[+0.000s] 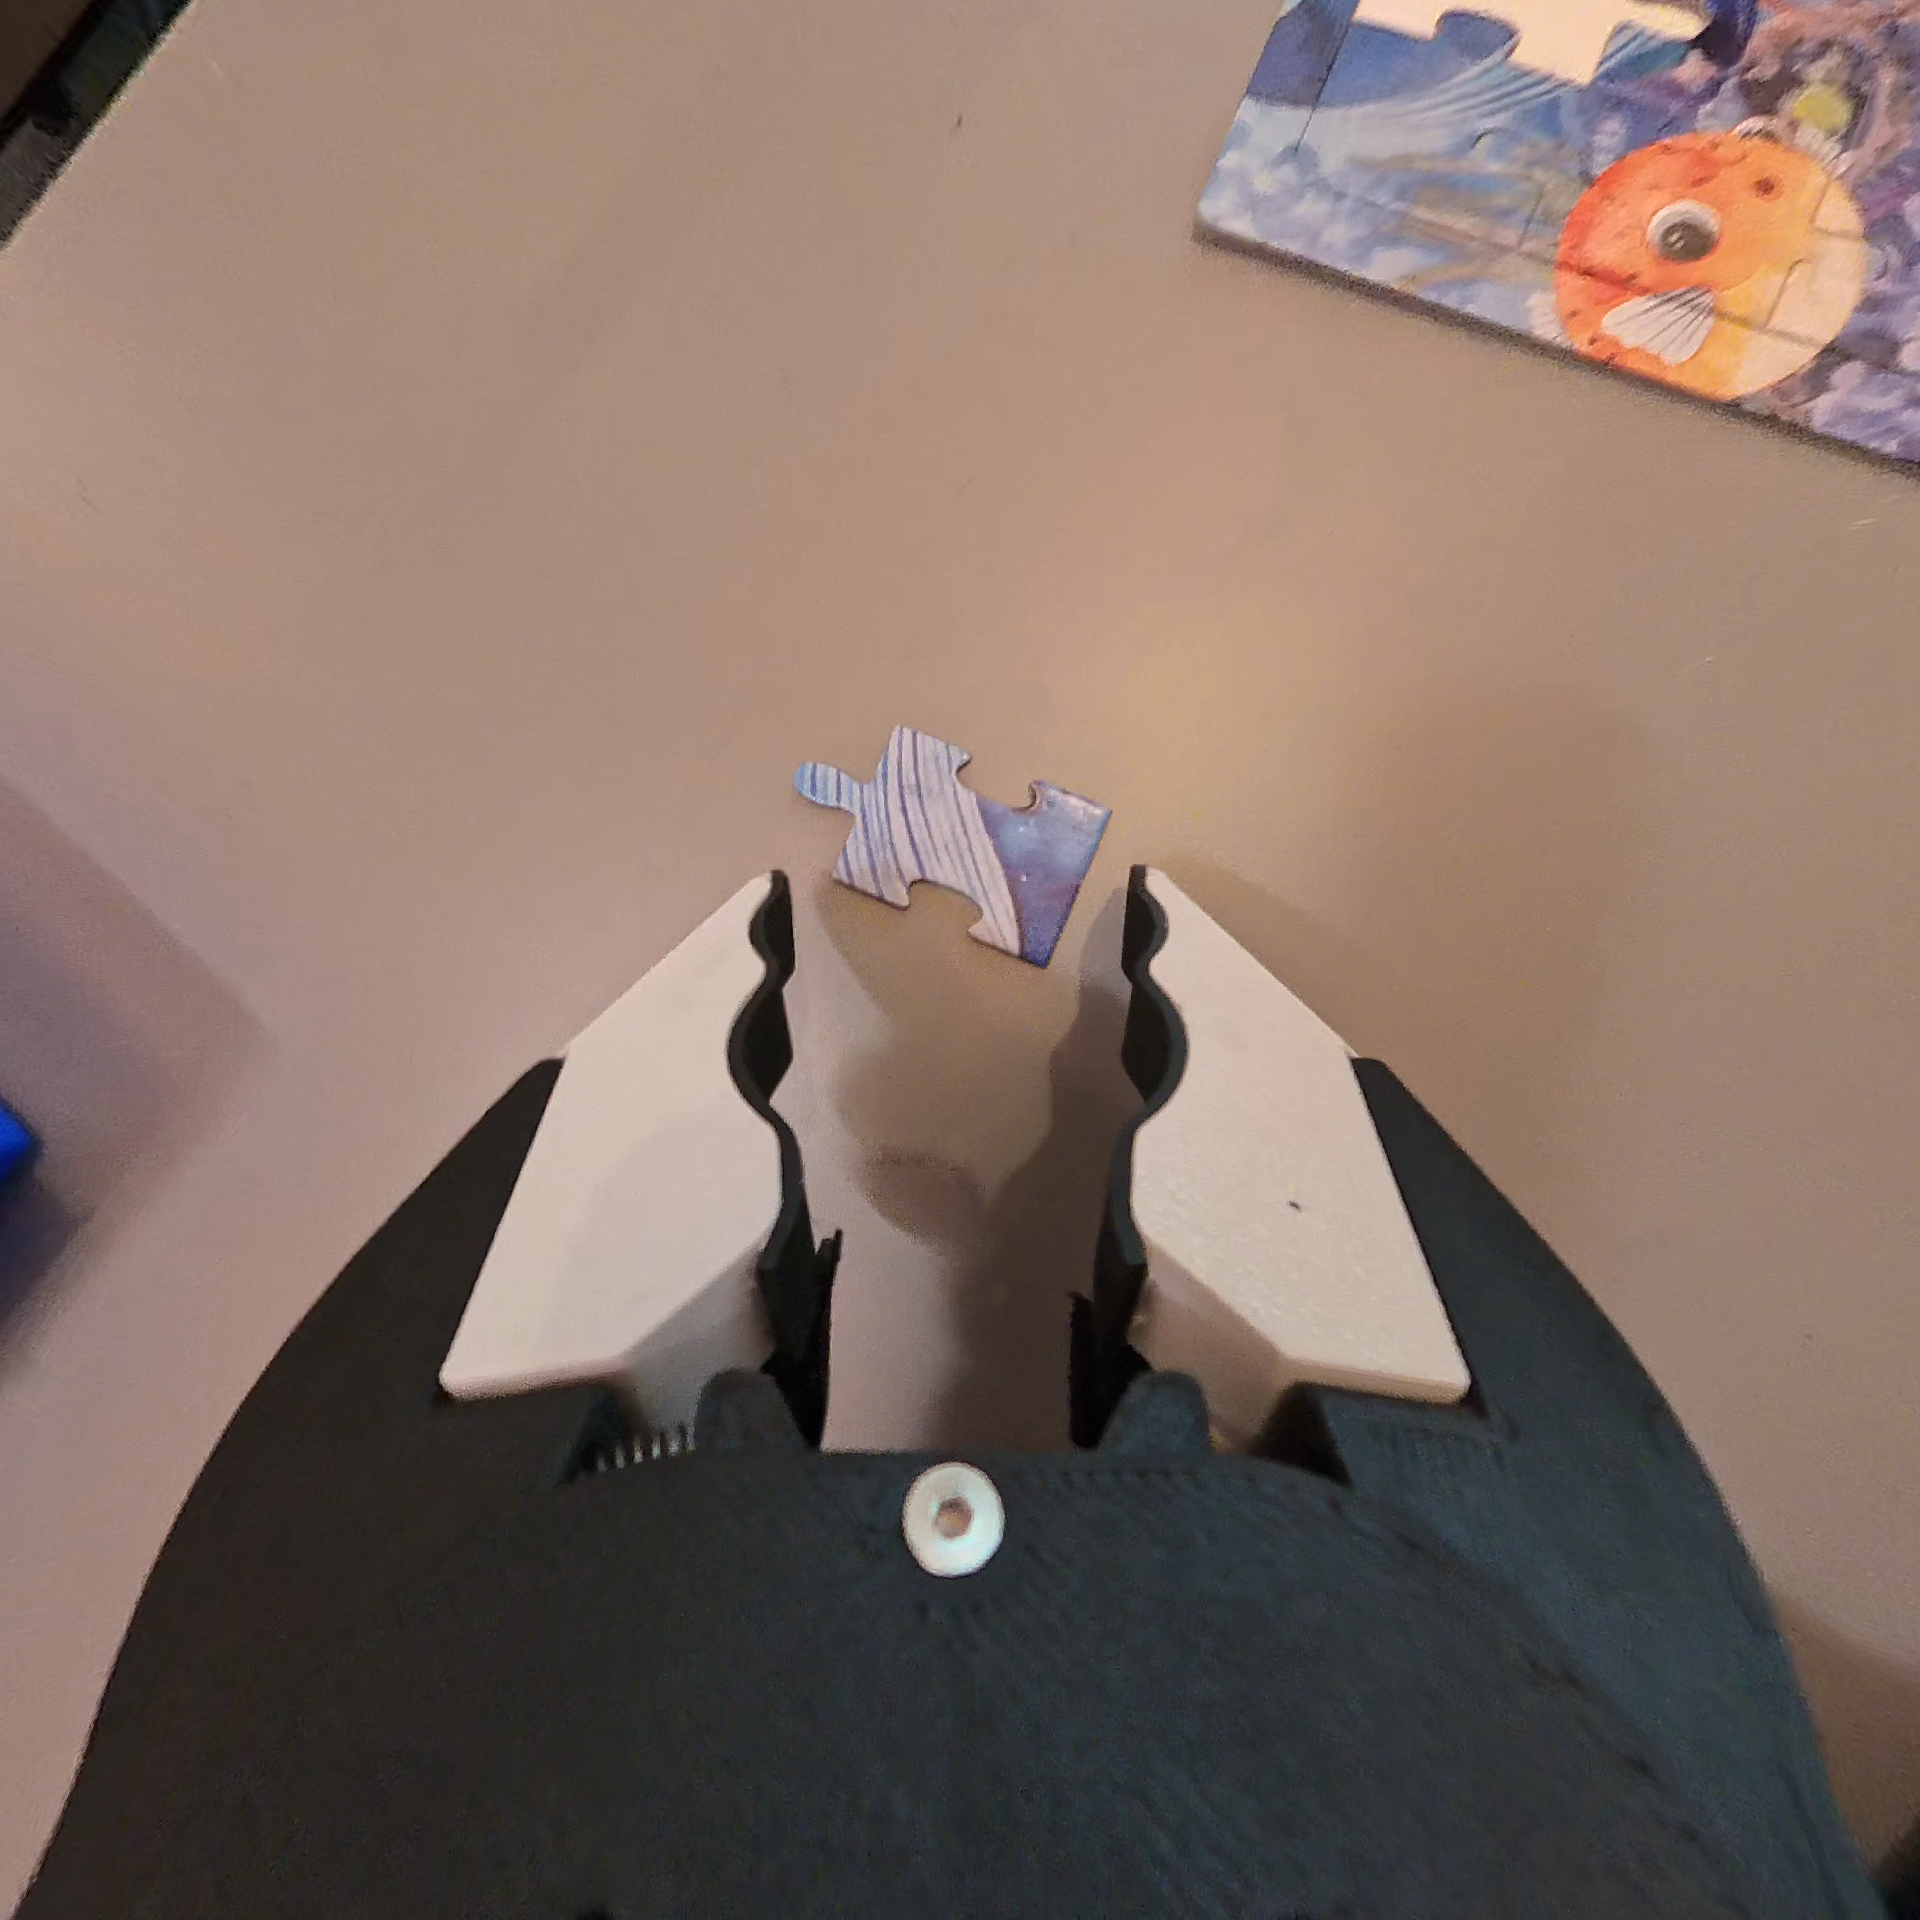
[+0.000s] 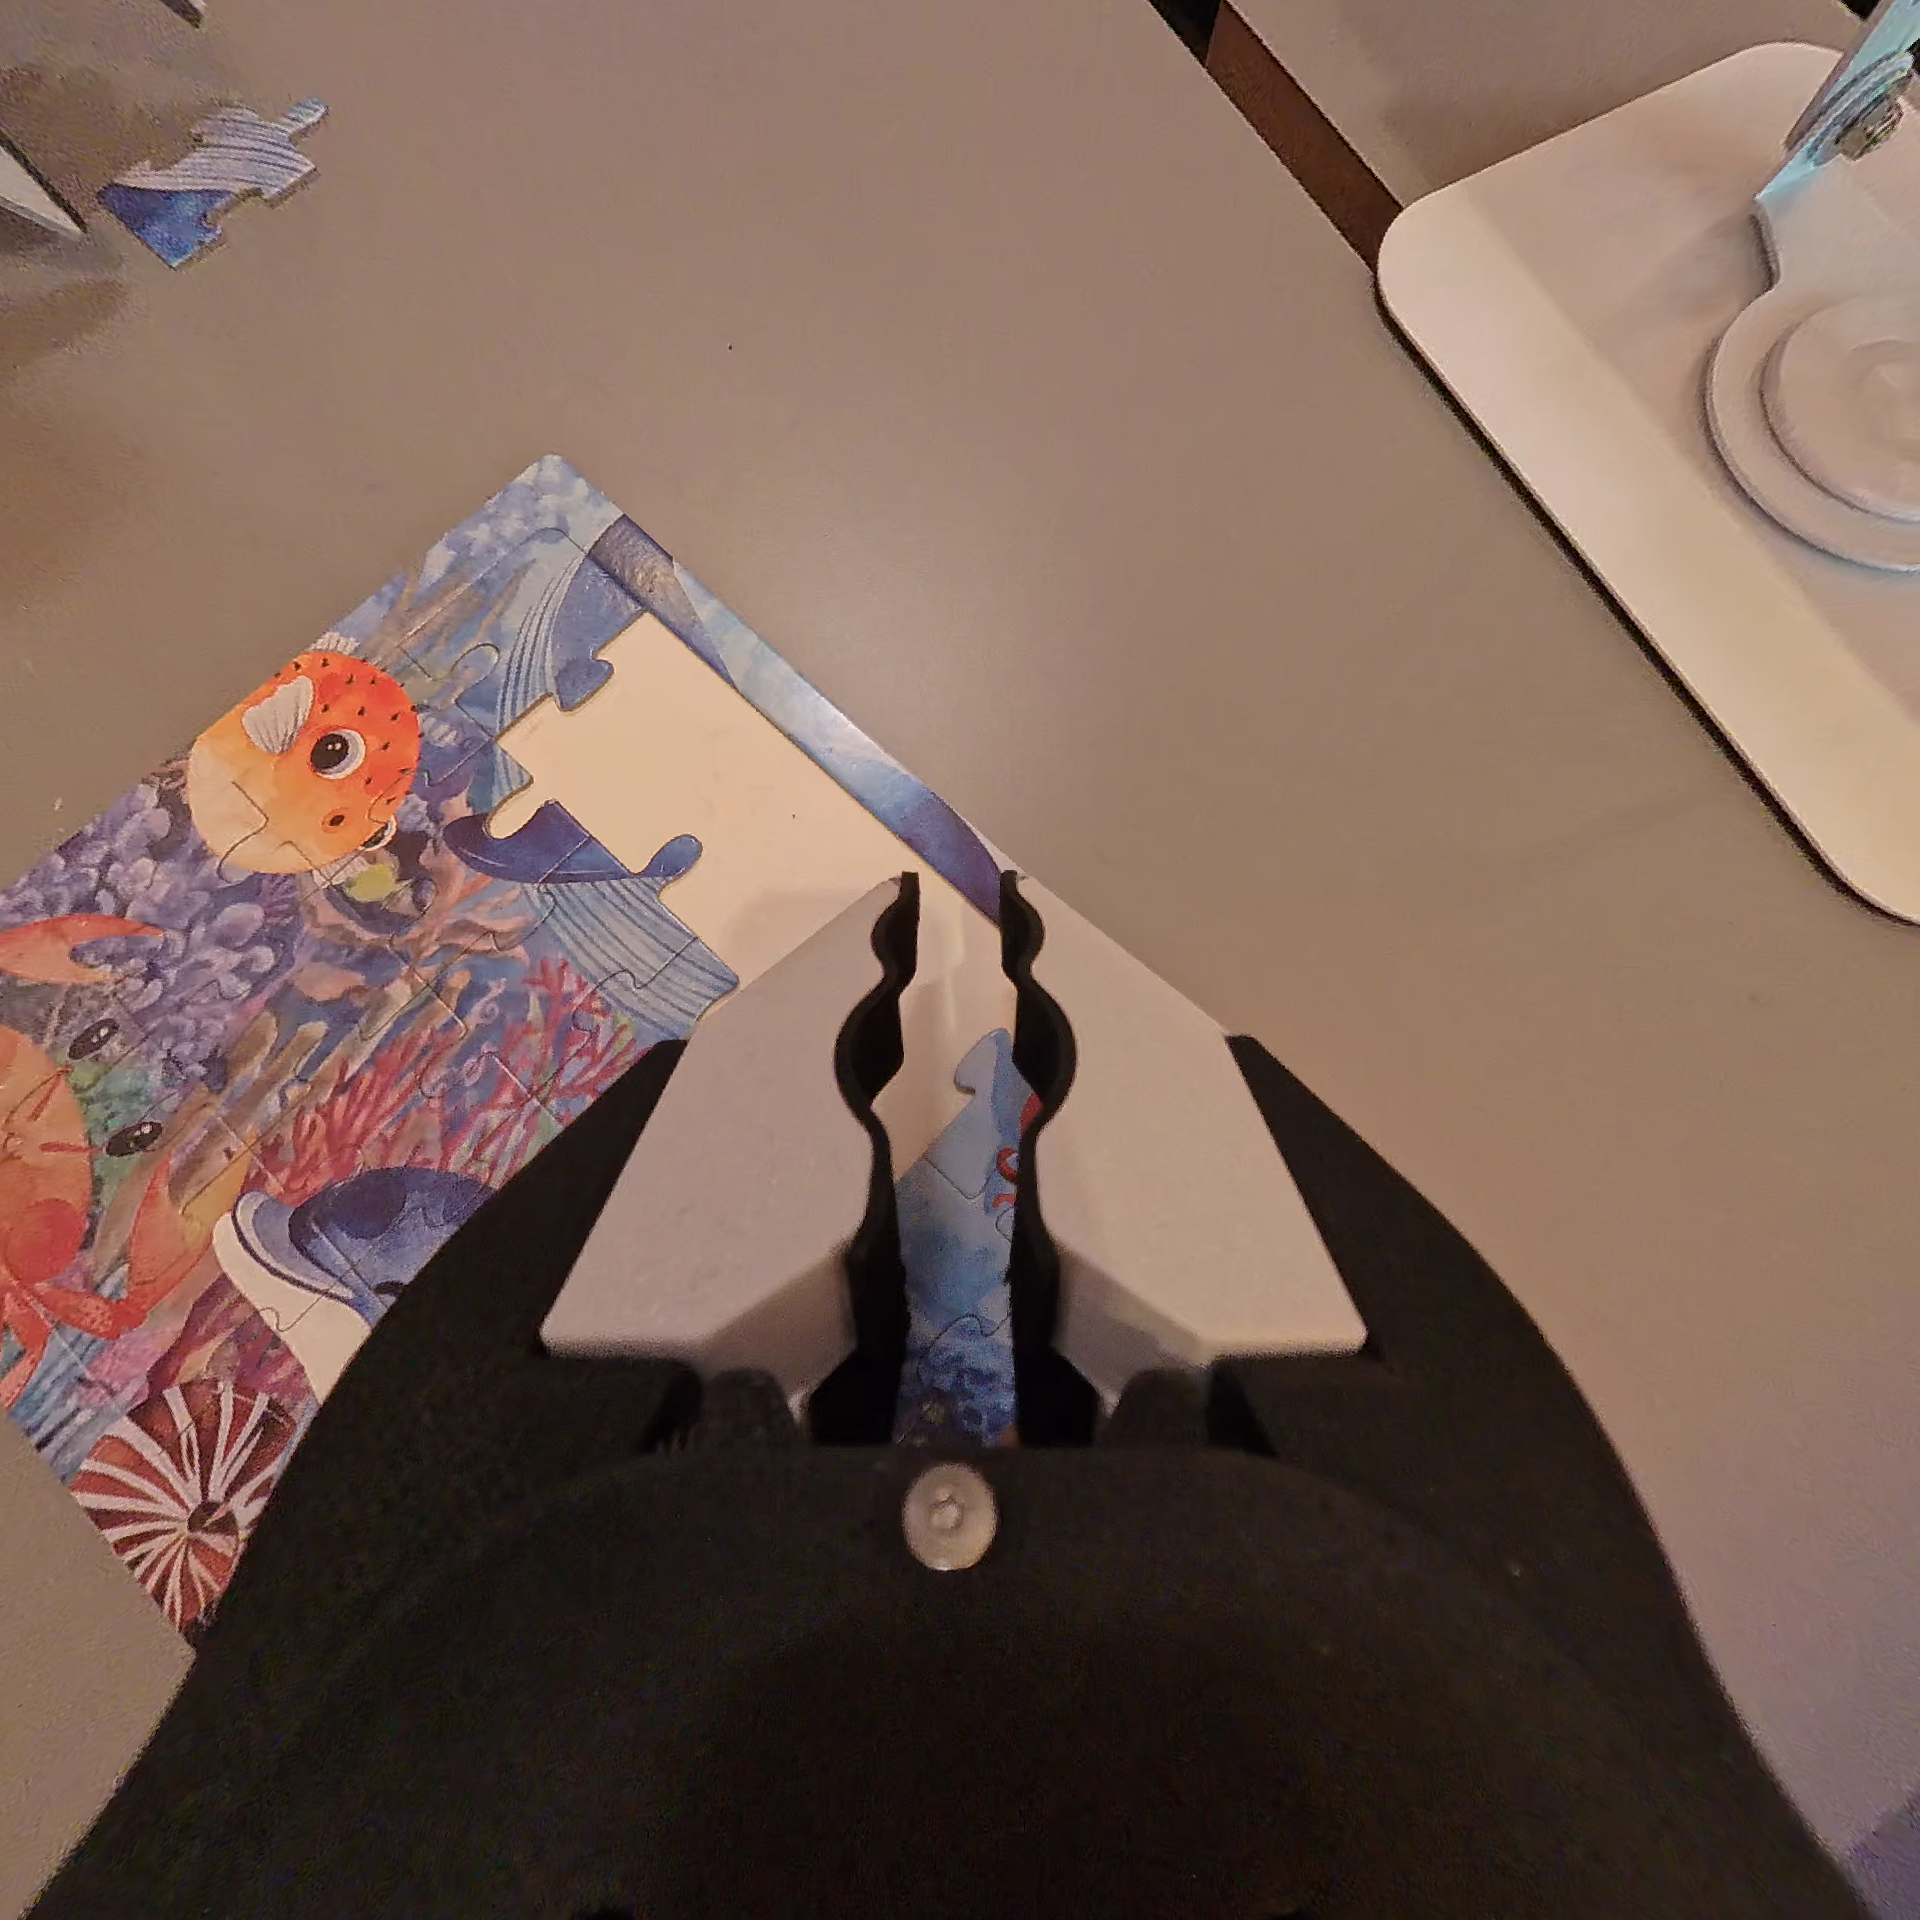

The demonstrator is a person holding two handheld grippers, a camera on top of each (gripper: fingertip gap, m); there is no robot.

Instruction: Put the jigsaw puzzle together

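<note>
Left gripper [image 1: 958, 883], jaws apart, just behind a loose puzzle piece [image 1: 961, 844] at frame centre. Right gripper [image 2: 958, 883], jaws slightly apart, empty, over the puzzle tray [image 2: 727, 769], whose centre gap shows bare backing.

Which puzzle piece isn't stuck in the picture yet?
The blue-and-white striped piece, lying alone on the table just ahead of the left gripper's open jaws; the others are joined in the puzzle.
</note>
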